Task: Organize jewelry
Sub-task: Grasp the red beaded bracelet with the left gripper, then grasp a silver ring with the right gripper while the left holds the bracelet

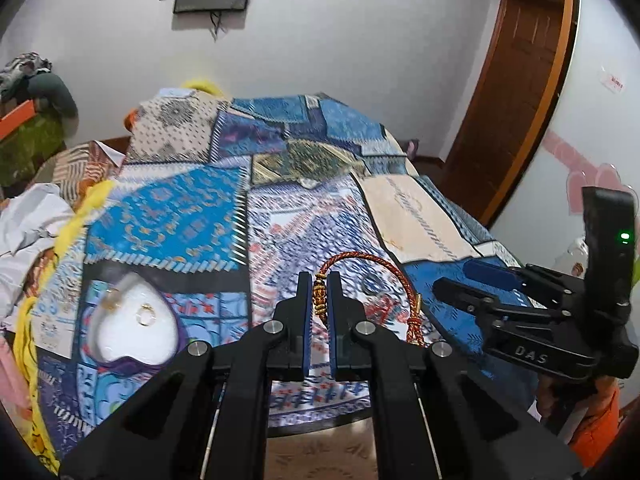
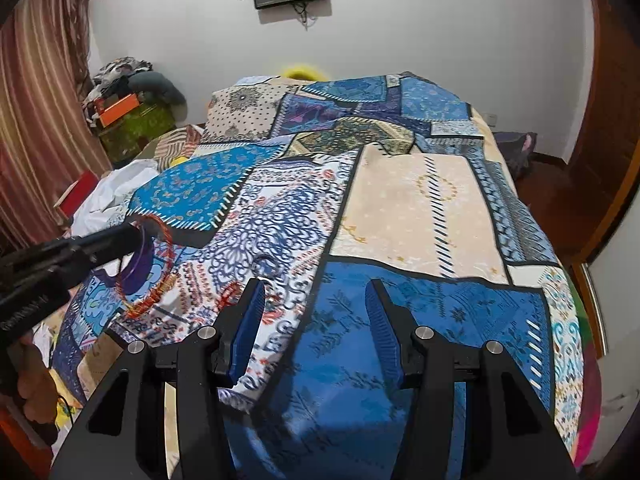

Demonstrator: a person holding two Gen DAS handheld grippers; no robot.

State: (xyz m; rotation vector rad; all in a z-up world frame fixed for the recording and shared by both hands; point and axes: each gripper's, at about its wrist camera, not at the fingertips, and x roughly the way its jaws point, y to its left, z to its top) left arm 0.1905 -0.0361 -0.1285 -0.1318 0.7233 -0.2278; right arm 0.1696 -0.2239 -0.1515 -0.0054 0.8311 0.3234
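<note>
My left gripper [image 1: 319, 280] is shut on a red and gold braided bracelet [image 1: 372, 258], pinching its beaded section [image 1: 319, 298] and holding it above the patchwork bedspread [image 1: 208, 208]. The bracelet also shows in the right wrist view [image 2: 158, 276], hanging as a loop from the left gripper [image 2: 132, 236]. A white heart-shaped dish [image 1: 132, 328] with a gold ring [image 1: 146, 316] and another small gold piece [image 1: 112, 298] lies on the bed at the lower left. My right gripper [image 2: 316, 292] is open and empty above the bed; it shows in the left wrist view [image 1: 464, 276].
A small round clear item [image 1: 372, 283] lies on the bedspread just beyond the bracelet; it also shows in the right wrist view [image 2: 266, 266]. White cloth [image 1: 28, 220] and yellow fabric [image 1: 80, 216] lie along the bed's left side. A wooden door [image 1: 516, 88] stands at the right.
</note>
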